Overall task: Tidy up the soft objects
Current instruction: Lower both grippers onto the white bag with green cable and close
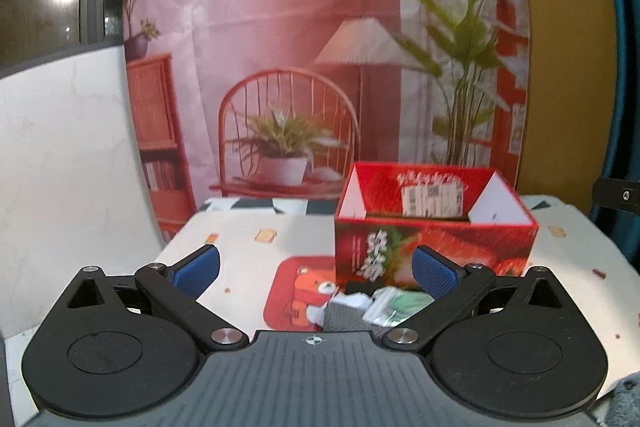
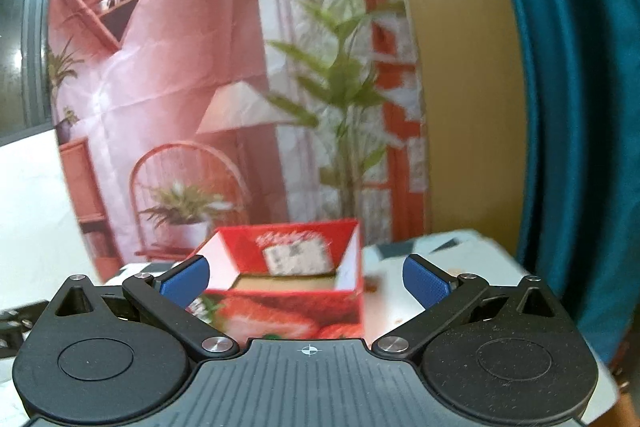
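A red printed cardboard box [image 1: 434,239] stands open-topped on the table, its flaps up. In front of it lies a small heap of soft items [image 1: 372,307]: grey and white cloth, a clear bag with something green. My left gripper [image 1: 316,271] hovers open above and just short of that heap, nothing between its blue pads [image 1: 436,273]. In the right wrist view the same box [image 2: 288,291] sits just beyond my right gripper [image 2: 306,279], which is open and empty; the box's inside shows a pale bottom.
The table wears a white patterned cloth [image 1: 248,247] with a red bear mat [image 1: 300,291] under the heap. A printed room backdrop [image 1: 312,47] hangs behind the table. A teal curtain [image 2: 572,107] is at the right. Something grey and fuzzy [image 1: 628,399] shows at the lower right.
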`<state>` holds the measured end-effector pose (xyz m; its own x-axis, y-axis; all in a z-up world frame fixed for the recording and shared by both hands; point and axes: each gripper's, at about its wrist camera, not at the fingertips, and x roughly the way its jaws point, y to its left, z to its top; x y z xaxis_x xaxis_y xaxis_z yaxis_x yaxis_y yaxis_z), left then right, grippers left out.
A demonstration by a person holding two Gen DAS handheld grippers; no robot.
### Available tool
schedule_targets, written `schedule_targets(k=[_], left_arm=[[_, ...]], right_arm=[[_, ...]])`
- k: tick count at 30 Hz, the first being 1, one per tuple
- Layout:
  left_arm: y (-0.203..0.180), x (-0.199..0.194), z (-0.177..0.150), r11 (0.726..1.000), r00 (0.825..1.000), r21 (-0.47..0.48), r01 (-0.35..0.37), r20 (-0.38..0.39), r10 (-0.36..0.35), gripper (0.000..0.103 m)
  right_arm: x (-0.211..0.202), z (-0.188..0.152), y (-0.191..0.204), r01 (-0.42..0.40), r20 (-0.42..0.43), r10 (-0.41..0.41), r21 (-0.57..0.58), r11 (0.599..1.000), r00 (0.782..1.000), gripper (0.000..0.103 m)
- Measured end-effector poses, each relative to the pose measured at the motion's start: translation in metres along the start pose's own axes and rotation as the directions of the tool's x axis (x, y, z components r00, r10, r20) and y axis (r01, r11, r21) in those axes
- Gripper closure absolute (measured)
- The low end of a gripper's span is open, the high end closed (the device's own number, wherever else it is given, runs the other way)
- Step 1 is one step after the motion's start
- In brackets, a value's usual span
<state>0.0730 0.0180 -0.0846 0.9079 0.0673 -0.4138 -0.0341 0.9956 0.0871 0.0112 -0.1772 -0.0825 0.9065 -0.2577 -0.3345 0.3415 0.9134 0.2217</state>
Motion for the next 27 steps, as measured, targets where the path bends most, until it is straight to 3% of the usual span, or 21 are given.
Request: schedule_targets(k=[4,8,12,14,18,25,27], left_arm=[[0.003,0.019,-0.012,1.0,0.999,-0.023,0.013,-0.035,-0.014,0.001],[-0.001,0.034,-0.025,1.0,0.998,0.001,0.021,-0.054,-0.021,0.001],[0.0,0.051,-0.044,0.998,0.991,-0.012,0.058,-0.119,-0.059,0.017],[0.002,0.06,-0.054,0.996,0.983,-0.036,0.083,-0.16,-0.088,0.026],[0.01,0.072,-0.067,0.988,0.97,-0.096,0.122,-0.2,-0.139,0.036],[0.013,0.088,-0.052,0.976,0.956,-0.115,0.183,-0.212,-0.204,0.059],[0.013,0.093,-0.045,0.974,0.955,-0.12,0.193,-0.204,-0.215,0.061]], right_arm=[[0.023,-0.018,0.013,0.109,-0.011,-0.11,-0.084,0.991,0.994,0.0],[0.042,-0.039,0.016,0.057,-0.034,-0.06,-0.074,0.996,0.998,0.0],[0.053,-0.064,0.021,-0.002,-0.101,-0.007,-0.086,0.996,0.995,0.001],[0.054,-0.08,0.025,-0.033,-0.133,0.019,-0.099,0.995,0.991,0.005],[0.058,-0.099,0.024,-0.079,-0.193,0.057,-0.108,0.991,0.98,0.025],[0.078,-0.097,0.011,-0.082,-0.228,0.078,-0.009,0.997,0.97,0.04],[0.09,-0.097,0.014,-0.079,-0.253,0.077,0.0,0.997,0.964,0.041]])
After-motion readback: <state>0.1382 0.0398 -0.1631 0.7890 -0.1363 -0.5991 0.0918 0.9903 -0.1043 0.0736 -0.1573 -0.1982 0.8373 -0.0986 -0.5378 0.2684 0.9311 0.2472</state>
